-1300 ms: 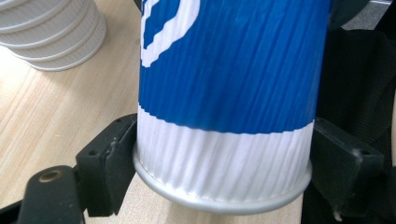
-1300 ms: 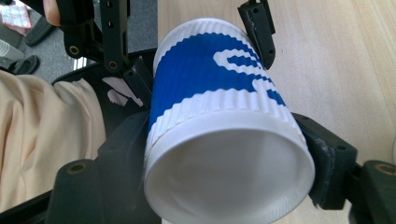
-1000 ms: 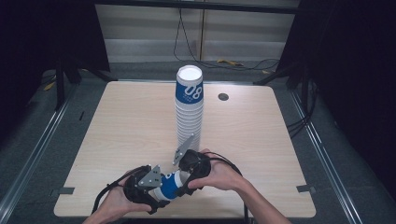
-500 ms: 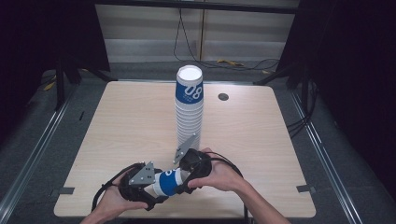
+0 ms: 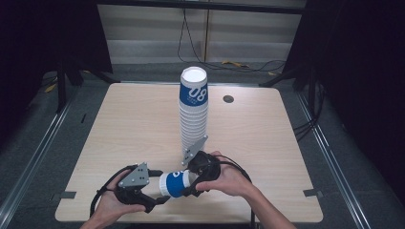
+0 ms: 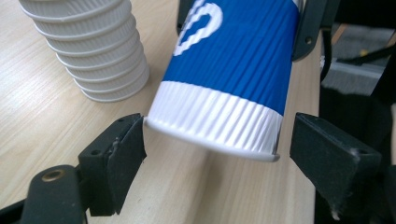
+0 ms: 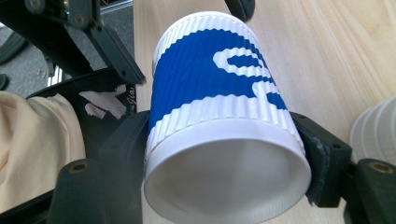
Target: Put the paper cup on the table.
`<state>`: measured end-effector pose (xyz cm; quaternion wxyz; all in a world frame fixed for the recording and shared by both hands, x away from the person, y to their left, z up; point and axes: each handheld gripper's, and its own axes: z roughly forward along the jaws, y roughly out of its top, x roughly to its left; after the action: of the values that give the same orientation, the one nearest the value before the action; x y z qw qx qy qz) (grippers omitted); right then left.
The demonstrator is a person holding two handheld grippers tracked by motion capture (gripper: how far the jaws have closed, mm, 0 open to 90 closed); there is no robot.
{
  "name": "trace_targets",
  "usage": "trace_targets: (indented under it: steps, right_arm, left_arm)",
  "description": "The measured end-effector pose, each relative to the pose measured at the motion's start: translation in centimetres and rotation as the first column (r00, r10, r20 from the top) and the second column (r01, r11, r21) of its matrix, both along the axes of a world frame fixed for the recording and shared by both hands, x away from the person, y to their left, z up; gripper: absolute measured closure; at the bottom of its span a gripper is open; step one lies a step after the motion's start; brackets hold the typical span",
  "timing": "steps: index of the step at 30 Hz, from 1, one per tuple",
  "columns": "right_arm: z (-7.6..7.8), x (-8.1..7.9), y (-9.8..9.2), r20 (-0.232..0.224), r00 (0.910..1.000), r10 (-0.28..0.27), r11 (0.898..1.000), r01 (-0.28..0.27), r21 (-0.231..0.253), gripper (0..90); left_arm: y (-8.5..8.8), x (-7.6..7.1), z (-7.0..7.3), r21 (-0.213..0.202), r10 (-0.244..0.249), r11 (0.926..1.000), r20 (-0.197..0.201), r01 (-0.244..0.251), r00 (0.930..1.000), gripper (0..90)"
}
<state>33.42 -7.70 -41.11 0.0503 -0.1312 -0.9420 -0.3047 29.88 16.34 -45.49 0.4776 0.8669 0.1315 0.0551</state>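
A blue and white ribbed paper cup (image 5: 175, 183) lies on its side just above the table's front edge. My right gripper (image 5: 195, 177) is shut on it, and its two jaws press the cup's (image 7: 219, 93) sides near the end closest to that camera. My left gripper (image 5: 155, 193) is open, with the cup's other end (image 6: 224, 112) between its jaws. One jaw is almost at the cup's rim and the other stands clear. A tall stack of the same cups (image 5: 193, 109) stands upright mid-table, just behind the right gripper.
The wooden table (image 5: 119, 124) has a small round hole (image 5: 228, 99) at the back right. The stack's base (image 6: 93, 51) is close to the held cup. The front edge is right under both hands, and cables lie on the floor beyond the table.
The cup in the right gripper has swung from pointing downward to lying more level, its end moving in between the left gripper's open jaws. The left gripper shifted slightly.
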Motion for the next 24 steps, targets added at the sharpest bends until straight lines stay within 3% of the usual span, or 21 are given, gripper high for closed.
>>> trace_targets:
  steps: [6,12,14,19,24]
  right_arm:
    - [-0.1,-0.3,-1.3,-0.001,0.9981,-0.061,0.997,0.061,0.050,28.1]
    - [-0.5,-0.6,-2.4,0.002,0.9930,-0.118,0.984,0.116,0.136,28.0]
    - [-0.7,-0.9,-2.7,-0.002,0.9902,-0.140,0.973,0.138,0.183,28.0]
    - [-1.3,-1.3,-3.3,-0.016,0.9857,-0.168,0.955,0.167,0.245,28.0]
    - [-2.2,-1.5,-3.9,-0.032,0.9784,-0.204,0.926,0.204,0.318,28.1]
  left_arm:
    - [0.9,0.5,0.1,-0.071,0.029,0.9970,-0.035,-0.031,0.9990,18.1]
    - [1.5,0.6,0.5,-0.131,0.041,0.9902,-0.053,-0.048,0.9978,16.5]
    - [1.6,0.7,0.6,-0.144,0.040,0.9884,-0.064,-0.048,0.9972,16.4]
    - [1.6,0.7,0.7,-0.151,0.051,0.9867,-0.065,-0.061,0.9966,16.6]
    - [1.6,0.7,0.8,-0.183,0.064,0.9800,-0.089,-0.079,0.9940,16.0]
